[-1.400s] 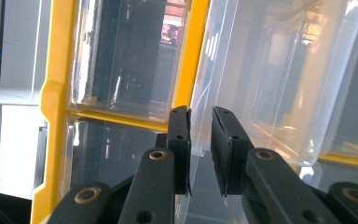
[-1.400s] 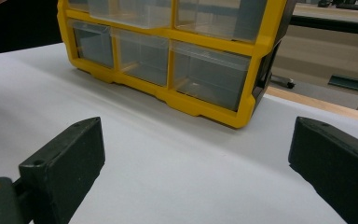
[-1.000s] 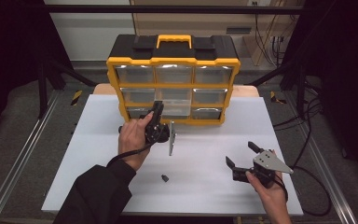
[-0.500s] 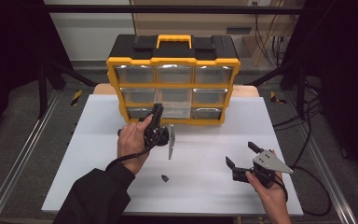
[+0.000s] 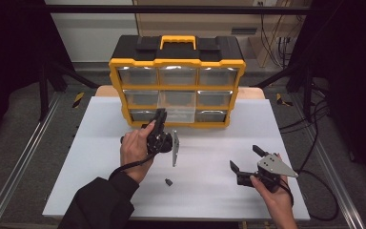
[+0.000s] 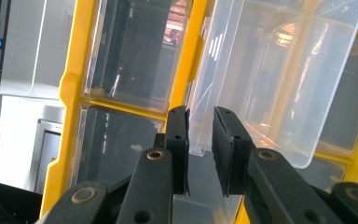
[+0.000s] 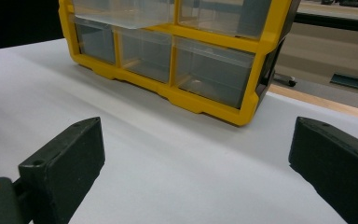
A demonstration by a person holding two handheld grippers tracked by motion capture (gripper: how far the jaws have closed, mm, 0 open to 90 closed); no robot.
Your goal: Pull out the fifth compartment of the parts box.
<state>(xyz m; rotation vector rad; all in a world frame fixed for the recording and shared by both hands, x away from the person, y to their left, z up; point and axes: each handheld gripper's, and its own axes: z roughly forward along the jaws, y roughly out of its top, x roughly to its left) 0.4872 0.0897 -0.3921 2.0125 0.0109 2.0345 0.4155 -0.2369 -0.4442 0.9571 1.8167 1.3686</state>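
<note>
Nine clear plastic drawers fill the yellow-framed, black-topped organiser box (image 5: pixel 177 86) at the back of the white desk (image 5: pixel 95 157), and its middle drawer (image 5: pixel 176 101) stands pulled partly out. The left hand-held gripper (image 5: pixel 159 125) is at that drawer's front, its jaws nearly together around the thin clear lip without quite touching it. The right hand-held gripper (image 5: pixel 245 160) hovers spread wide over the desk's near right, well apart from a small dark screw-like part (image 5: pixel 168 182).

**Three cameras, one cabinet**

High view: above the near table (image 5: pixel 209 191) edge, facing forward and down. Left gripper view: pressed close to the yellow drawer cabinet (image 6: pixel 67 88), tilted upward. Right gripper view: low over the table, farther back, sharing that cabinet's front
</note>
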